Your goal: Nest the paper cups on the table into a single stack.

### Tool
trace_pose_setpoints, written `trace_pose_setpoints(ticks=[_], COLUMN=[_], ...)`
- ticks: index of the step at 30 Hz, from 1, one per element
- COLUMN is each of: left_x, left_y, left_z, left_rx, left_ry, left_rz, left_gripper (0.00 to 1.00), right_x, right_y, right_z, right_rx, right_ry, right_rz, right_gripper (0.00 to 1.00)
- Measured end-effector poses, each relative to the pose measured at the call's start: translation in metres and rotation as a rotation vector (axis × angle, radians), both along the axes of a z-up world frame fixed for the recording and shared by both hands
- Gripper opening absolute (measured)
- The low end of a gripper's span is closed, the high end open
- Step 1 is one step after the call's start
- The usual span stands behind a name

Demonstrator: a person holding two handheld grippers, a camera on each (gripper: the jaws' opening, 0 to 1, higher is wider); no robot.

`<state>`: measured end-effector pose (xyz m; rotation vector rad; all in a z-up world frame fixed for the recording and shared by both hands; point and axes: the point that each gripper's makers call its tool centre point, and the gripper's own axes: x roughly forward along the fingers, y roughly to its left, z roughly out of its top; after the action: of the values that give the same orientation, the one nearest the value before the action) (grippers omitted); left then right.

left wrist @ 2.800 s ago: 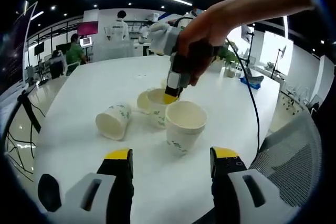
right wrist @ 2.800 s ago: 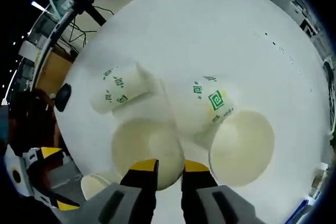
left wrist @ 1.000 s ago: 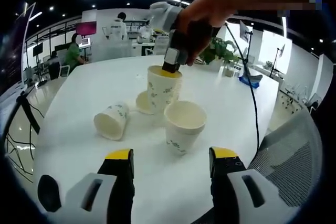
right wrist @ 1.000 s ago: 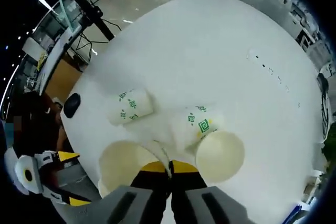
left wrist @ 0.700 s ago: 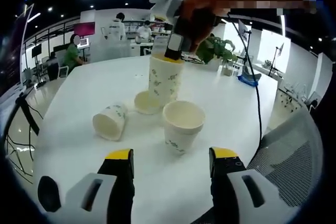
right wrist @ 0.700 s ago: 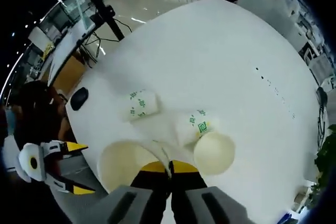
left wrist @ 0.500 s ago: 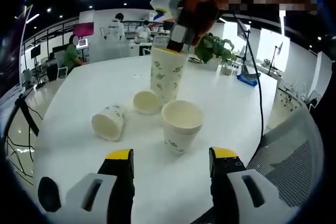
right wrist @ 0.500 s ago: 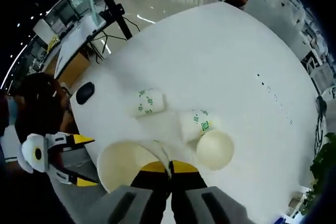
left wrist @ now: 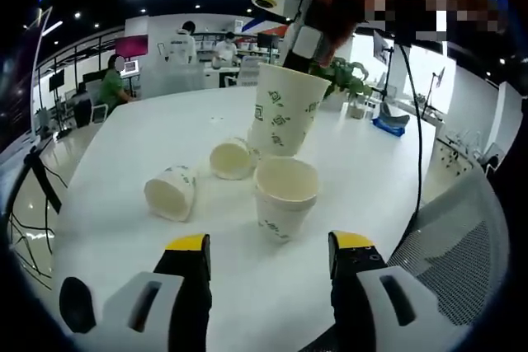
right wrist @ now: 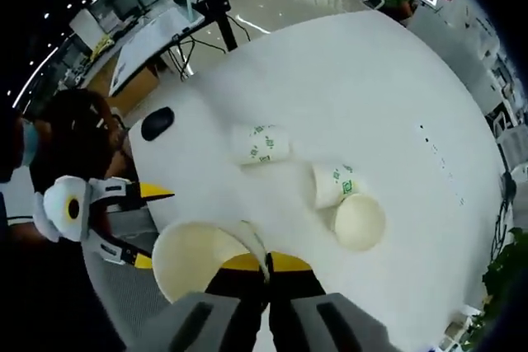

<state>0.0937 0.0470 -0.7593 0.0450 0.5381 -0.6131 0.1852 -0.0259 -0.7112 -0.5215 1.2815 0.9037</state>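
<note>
On the white table (left wrist: 124, 138) an upright paper cup (left wrist: 285, 199) stands in front of my left gripper (left wrist: 271, 245), whose jaws are open and hold nothing. Just above that cup hangs a tilted paper cup (left wrist: 285, 117), gripped at its rim by my right gripper (left wrist: 301, 39). Two more cups lie on their sides: one at the left (left wrist: 172, 193), one behind (left wrist: 231, 158). In the right gripper view my right gripper (right wrist: 266, 265) is shut on the rim of the held cup (right wrist: 202, 269), high above the two lying cups (right wrist: 260, 144) (right wrist: 346, 204). The left gripper (right wrist: 124, 220) shows at the left.
A black oval object (right wrist: 157, 124) lies near the table's edge (right wrist: 190, 113). A mesh chair back (left wrist: 462, 228) stands at the right. A person (right wrist: 66, 146) sits at the table's edge. Plants and desks stand far behind.
My right gripper shut on a cup's rim, lifted it off the table, and now holds it tilted over the upright cup. The left gripper has stayed put.
</note>
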Motion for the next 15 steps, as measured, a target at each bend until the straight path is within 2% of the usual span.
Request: trace_pose_setpoints(ticks=[15], left_x=[-0.001], left_y=[-0.001], left_z=[0.003], left_rx=[-0.006], left_ry=[-0.006], left_rz=[-0.001], left_gripper=[0.59], right_x=[-0.023], right_y=[0.004], right_z=[-0.006], right_rx=[-0.021], right_ry=[0.029], right_rz=[0.052], right_gripper=[0.00])
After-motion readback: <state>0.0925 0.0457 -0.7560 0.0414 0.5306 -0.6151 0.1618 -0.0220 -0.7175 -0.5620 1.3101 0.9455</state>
